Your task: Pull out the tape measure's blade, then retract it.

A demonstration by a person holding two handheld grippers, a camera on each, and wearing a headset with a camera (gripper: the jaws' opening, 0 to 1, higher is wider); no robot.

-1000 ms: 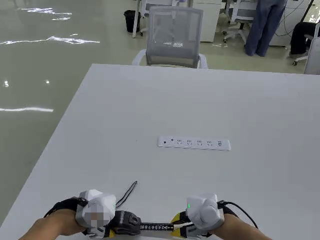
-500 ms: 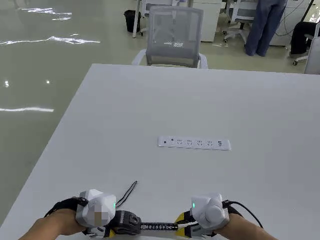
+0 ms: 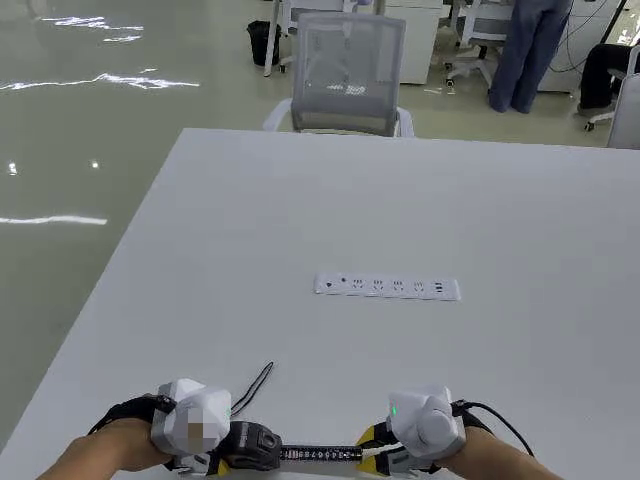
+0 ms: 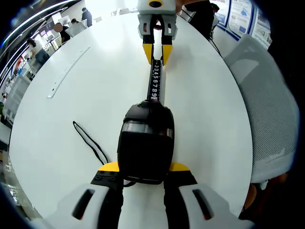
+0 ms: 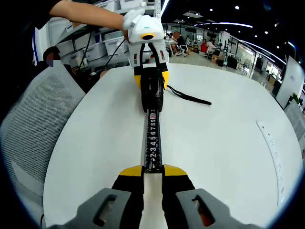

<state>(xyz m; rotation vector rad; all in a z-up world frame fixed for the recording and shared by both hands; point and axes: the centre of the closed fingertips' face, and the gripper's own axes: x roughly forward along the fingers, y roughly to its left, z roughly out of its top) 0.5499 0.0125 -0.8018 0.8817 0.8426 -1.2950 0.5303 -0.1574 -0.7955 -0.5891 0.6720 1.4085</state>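
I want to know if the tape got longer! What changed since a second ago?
The right hand-held gripper, clamped on the blade, slid a little to the person's right, so more blade shows out of the tape measure. The left hand-held gripper kept holding the tape measure in place. The power strip and the black strap did not move.

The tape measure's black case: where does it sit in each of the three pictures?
Head view: case at the bottom edge, left of centre.
Left gripper view: case in the middle, between the fingers.
Right gripper view: case upper middle, at the blade's far end.
Shared landmark: the numbered blade.
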